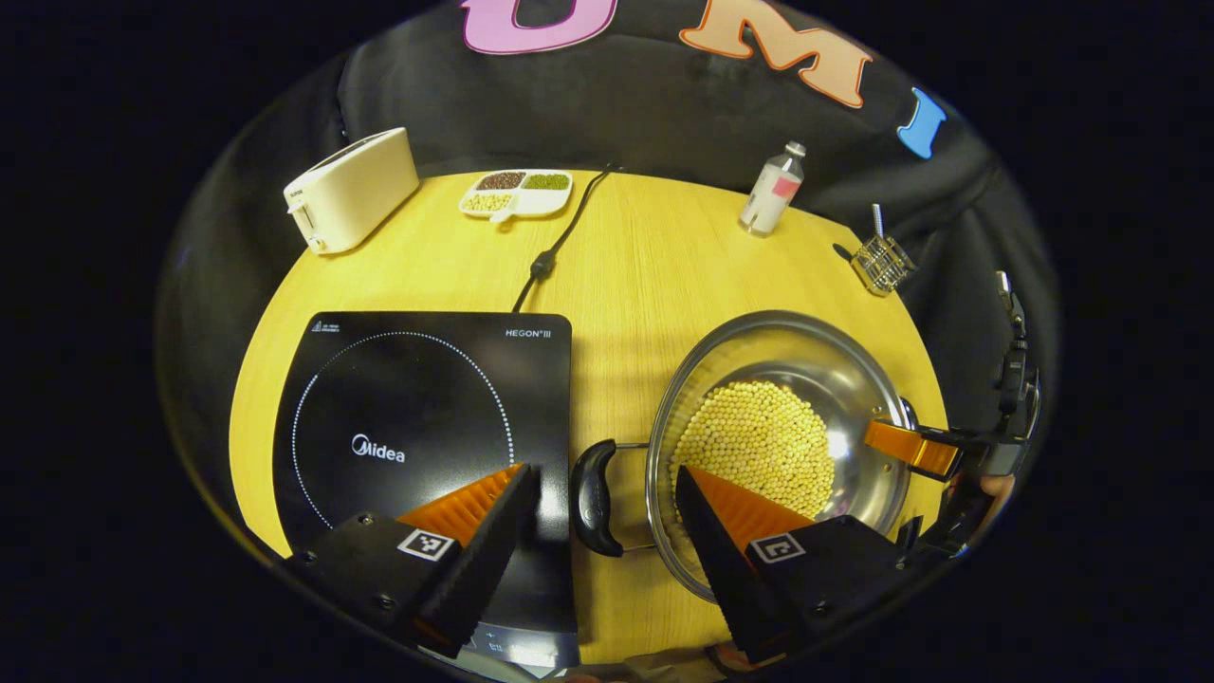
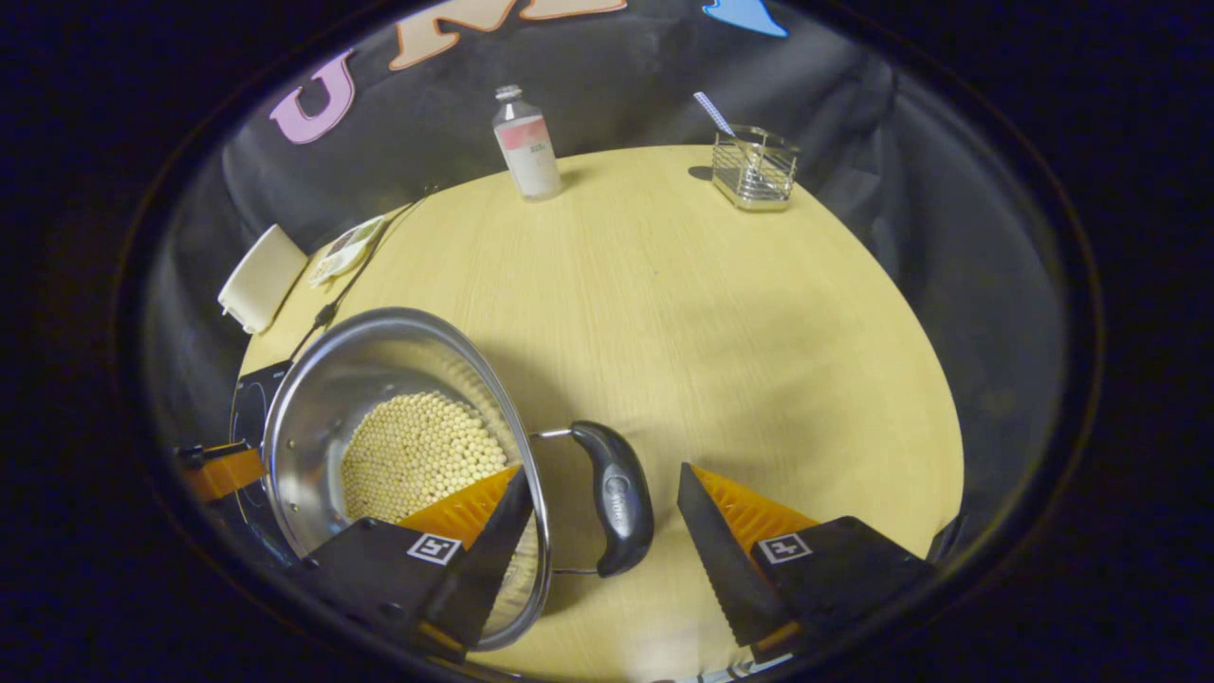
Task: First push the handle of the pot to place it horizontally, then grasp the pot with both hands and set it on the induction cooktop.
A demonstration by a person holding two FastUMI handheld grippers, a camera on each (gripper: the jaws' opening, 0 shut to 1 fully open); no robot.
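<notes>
In the left gripper view, the left gripper (image 1: pixel 607 507) is spread wide around the black near handle (image 1: pixel 596 497) of the round steel pot of yellow beads (image 1: pixel 773 441), just right of the flat black induction cooktop (image 1: pixel 422 417). In the right gripper view, the right gripper (image 2: pixel 607 517) is spread wide around the pot's other black handle (image 2: pixel 618 495) on the yellow wooden table (image 2: pixel 702 323).

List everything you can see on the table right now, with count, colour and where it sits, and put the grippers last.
Table: one, yellow wood, round.
Induction cooktop: one, black, table's left side in the left gripper view.
Pot: one, steel, right of the cooktop, not on it.
Beads: many, pale yellow, inside the pot.
Pot handles: two, black, one on each side.
Toaster: one, cream, far left edge.
Divided dish: one, white, beside the toaster.
Power cord: one, black, behind the cooktop.
Bottle: one, clear, far edge.
Wire rack: one, metal, far right.
Left gripper: jaws open around one handle.
Right gripper: jaws open around the other handle.
</notes>
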